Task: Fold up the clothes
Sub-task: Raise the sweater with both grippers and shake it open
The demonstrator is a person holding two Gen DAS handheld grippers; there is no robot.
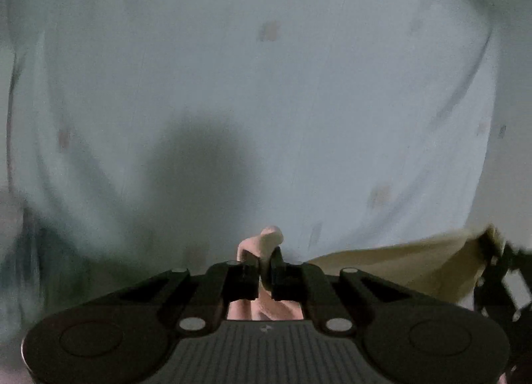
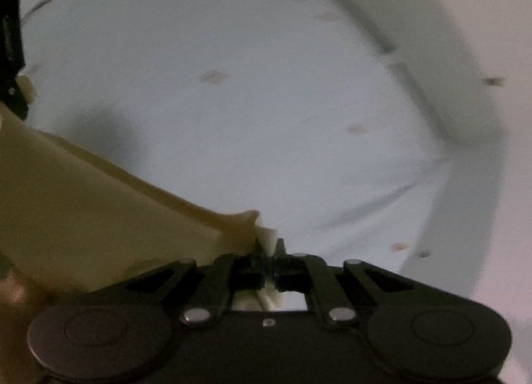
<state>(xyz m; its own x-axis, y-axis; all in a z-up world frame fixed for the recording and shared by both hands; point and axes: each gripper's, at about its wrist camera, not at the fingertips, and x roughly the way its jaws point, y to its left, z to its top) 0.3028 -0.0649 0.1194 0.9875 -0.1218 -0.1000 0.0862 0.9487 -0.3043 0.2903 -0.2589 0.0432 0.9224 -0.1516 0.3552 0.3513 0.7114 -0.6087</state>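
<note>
sheet (image 2: 252, 111) is pale blue-white with little reddish-brown squares dotted around, a few darker grey ones too. cloth (image 2: 83, 204) is plain mustardy tan, no print. both tongs (image 1: 265, 264) (image 2: 267, 252) are matte black with silver rivets.

Dim, soft and motion-blurred throughout — dark fisheye corners, a broad shadow on the pale sheet (image 1: 266, 84) — no glare.

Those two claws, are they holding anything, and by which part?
Both are shut on a yellowish cloth. The right claw pinches a corner of it; the left claw pinches a bunched edge. Which garment it is cannot be told.
</note>
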